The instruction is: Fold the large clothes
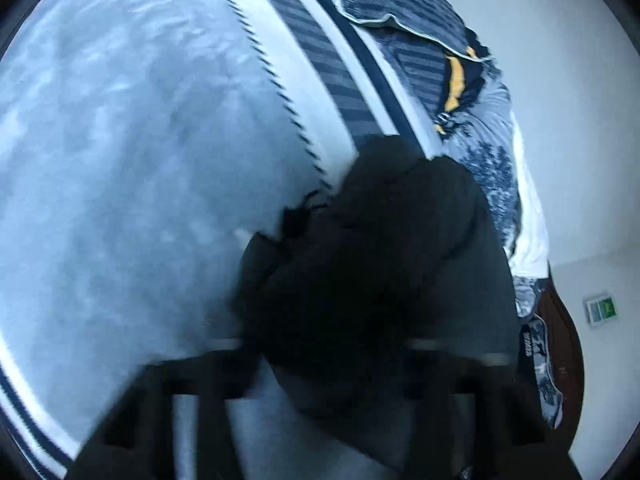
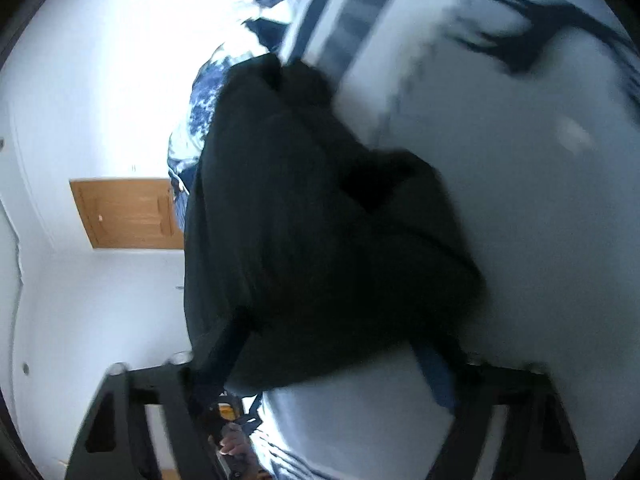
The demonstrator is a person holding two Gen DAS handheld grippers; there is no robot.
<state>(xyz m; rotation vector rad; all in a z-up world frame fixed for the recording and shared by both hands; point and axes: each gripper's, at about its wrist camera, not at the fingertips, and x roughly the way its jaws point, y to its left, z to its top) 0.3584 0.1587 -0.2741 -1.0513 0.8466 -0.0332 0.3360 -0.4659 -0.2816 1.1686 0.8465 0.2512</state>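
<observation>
The black garment (image 1: 384, 264) lies bunched in a loose heap on the pale blue bedspread (image 1: 120, 160) of the bed, beside a striped pillow (image 1: 400, 12), so by my reading the folding has barely begun and no neat fold shows yet. The left gripper (image 1: 340, 364) has its jaws nearly together with the dark cloth between them, seemingly pinching it. The right gripper (image 2: 332, 364) is about half open around the heap's near edge; whether it grips is unclear.
</observation>
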